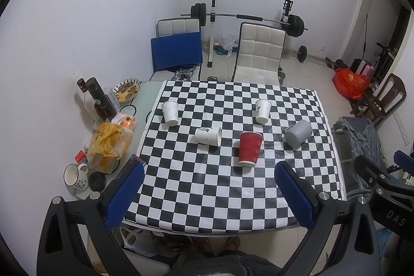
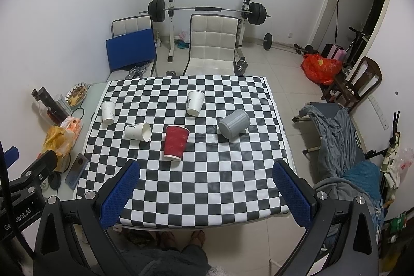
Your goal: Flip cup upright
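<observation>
Several cups sit on the checkered tablecloth (image 1: 207, 185). A white paper cup (image 1: 208, 136) (image 2: 138, 131) lies on its side, mouth to the right. A grey cup (image 1: 298, 133) (image 2: 234, 123) also lies on its side. A red ribbed cup (image 1: 250, 148) (image 2: 176, 142) stands upright, as do two white cups, one at the left (image 1: 170, 113) (image 2: 108, 112) and one at the back (image 1: 262, 110) (image 2: 195, 103). My left gripper (image 1: 209, 172) and right gripper (image 2: 207, 170) are both open and empty, held high above the table's near edge.
The table's left strip holds bottles (image 1: 99, 97), a snack plate (image 1: 126, 90), a yellow bag (image 1: 108, 144), a mug (image 1: 75, 176) and a phone (image 2: 76, 170). Two chairs (image 1: 258, 53) and a barbell rack stand behind the table. A cot with clothes (image 2: 333, 131) is to the right.
</observation>
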The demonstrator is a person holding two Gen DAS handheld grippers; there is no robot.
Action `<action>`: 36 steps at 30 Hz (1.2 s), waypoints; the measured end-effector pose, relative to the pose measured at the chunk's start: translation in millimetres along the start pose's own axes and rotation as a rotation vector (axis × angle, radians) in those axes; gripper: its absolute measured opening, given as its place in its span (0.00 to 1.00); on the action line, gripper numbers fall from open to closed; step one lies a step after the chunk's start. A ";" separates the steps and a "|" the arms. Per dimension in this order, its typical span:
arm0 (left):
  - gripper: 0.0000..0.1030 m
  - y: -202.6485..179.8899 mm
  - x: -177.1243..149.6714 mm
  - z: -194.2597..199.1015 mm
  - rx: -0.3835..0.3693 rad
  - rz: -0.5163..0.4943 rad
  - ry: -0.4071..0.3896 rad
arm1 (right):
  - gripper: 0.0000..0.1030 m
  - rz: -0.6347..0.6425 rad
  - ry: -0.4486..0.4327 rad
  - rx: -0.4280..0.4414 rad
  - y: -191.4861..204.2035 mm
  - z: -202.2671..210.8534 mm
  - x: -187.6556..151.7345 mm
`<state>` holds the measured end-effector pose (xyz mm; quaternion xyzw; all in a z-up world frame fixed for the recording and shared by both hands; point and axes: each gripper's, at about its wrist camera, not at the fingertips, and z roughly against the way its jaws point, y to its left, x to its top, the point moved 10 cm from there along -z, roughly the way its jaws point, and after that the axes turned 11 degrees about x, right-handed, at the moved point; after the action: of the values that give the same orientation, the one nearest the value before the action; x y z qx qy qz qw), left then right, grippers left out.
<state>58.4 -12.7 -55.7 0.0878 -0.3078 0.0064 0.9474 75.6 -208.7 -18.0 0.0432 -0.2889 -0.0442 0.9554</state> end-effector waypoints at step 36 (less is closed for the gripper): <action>1.00 -70.1 33.5 -57.0 0.052 -0.119 0.043 | 1.00 -0.202 0.104 -0.095 -59.7 -55.9 10.3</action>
<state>123.4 -73.4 -92.8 0.1302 -0.2816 -0.0403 0.9498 111.7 -265.9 -65.1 0.0288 -0.2307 -0.1514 0.9608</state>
